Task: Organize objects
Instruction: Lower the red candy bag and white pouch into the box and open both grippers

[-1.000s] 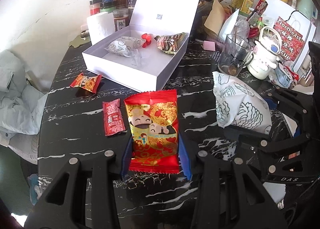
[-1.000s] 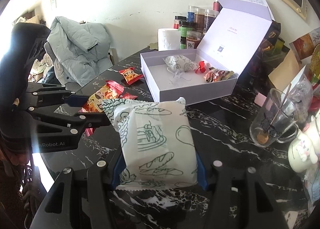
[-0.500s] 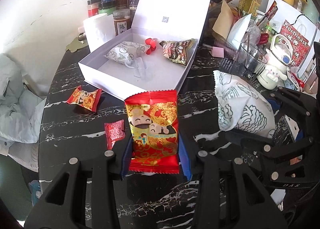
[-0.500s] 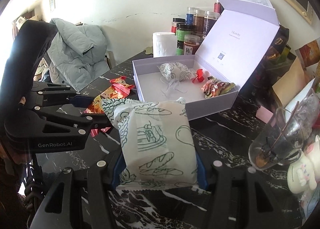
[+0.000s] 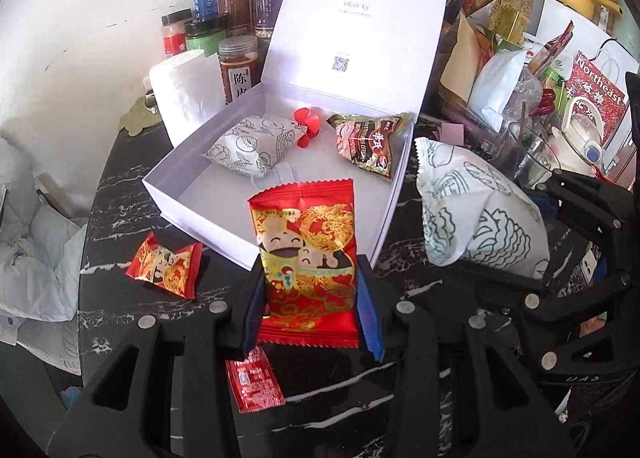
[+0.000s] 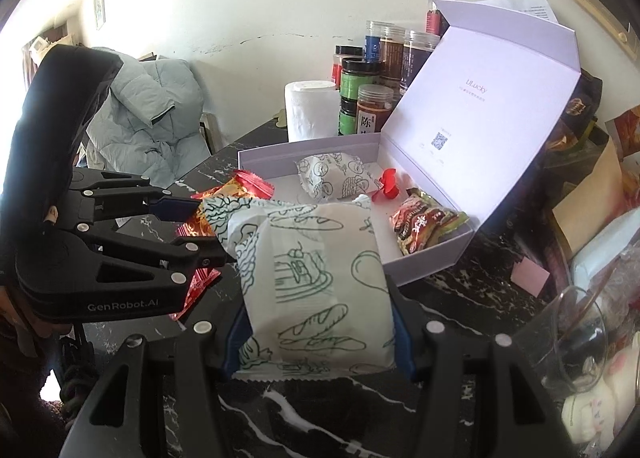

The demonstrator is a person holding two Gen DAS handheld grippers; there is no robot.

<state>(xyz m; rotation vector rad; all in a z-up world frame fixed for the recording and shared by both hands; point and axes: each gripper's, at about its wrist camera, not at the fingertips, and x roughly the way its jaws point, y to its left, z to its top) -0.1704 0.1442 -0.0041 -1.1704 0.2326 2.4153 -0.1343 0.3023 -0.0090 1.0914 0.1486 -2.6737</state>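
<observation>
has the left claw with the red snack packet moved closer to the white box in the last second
Yes. The left claw, shut on the red snack packet, has moved forward toward the open white box; the packet's top now overlaps the box's near wall.

Left tongs (image 5: 310, 298) clamped tight; right tongs (image 6: 316, 332) likewise, seemingly level, side by side.

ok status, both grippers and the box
Left gripper shut on red snack packet. Right gripper shut on white bread packet. Open white box just ahead, nothing blocking.

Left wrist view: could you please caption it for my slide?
Left tool carries a red snack packet toward the open white box.
</observation>
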